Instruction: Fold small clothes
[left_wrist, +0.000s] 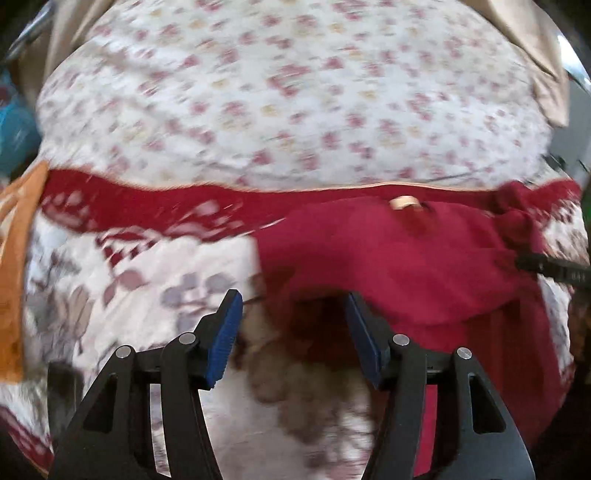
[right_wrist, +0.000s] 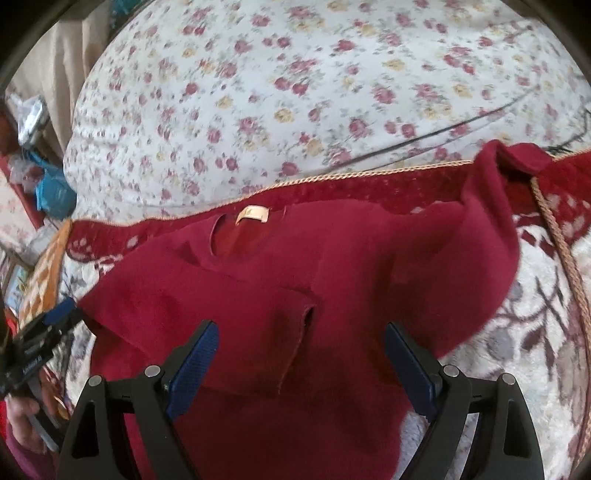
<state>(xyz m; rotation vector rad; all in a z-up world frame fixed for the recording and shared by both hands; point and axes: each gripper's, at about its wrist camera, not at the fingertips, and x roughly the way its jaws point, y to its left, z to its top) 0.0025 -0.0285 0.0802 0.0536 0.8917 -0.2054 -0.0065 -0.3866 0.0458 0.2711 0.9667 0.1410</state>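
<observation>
So far the folding looks only begun. Largest in view, beyond both pairs of jaws, is a floral bedsheet (right_wrist: 295, 92), and nearer lies a red-bordered patterned blanket (right_wrist: 535, 332) that carries the garment. On it, directly ahead of the right gripper (right_wrist: 301, 354) and passing under its jaws, lies the dark red sweater (right_wrist: 332, 266), neckline and cream label (right_wrist: 253, 215) at the far side. One sleeve (right_wrist: 266, 332) lies folded across the body between the right jaws; the other sleeve (right_wrist: 491, 206) trails out beyond the right-hand jaw, unfolded. The body fold is, I judge, still to do. The right jaws stand wide apart, gripping nothing. The left gripper (left_wrist: 291, 332) is likewise released, its jaws at the sweater's side edge.
</observation>
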